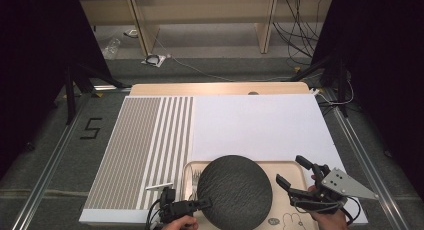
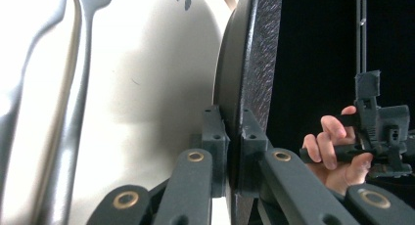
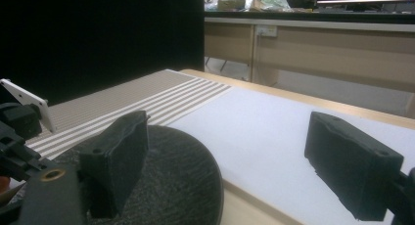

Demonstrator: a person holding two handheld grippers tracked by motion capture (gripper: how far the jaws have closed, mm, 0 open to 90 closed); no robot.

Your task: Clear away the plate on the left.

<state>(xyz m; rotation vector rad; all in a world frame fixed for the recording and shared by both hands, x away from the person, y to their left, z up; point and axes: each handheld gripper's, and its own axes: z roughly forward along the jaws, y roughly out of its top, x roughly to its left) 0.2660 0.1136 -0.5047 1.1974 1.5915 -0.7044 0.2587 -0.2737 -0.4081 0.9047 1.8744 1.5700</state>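
A dark, rough-textured round plate [image 1: 235, 190] lies over a beige tray [image 1: 272, 166] at the near edge of the table. My left gripper [image 1: 202, 204] is shut on the plate's left rim. In the left gripper view its jaws [image 2: 234, 124] clamp the plate [image 2: 257, 54] edge-on, one above and one below the rim. Whether the plate's far side rests on the tray I cannot tell. My right gripper [image 1: 290, 170] stands open over the tray's right part, beside the plate, with nothing between its jaws [image 3: 227, 146]. The plate [image 3: 181, 176] lies low at the left there.
Metal forks [image 1: 194, 182] lie on the tray's left end, close under the plate's rim [image 2: 73, 88]. A striped mat [image 1: 145, 150] covers the table's left part. A white sheet [image 1: 260, 125] covers the right. Cables lie on the floor beyond the table.
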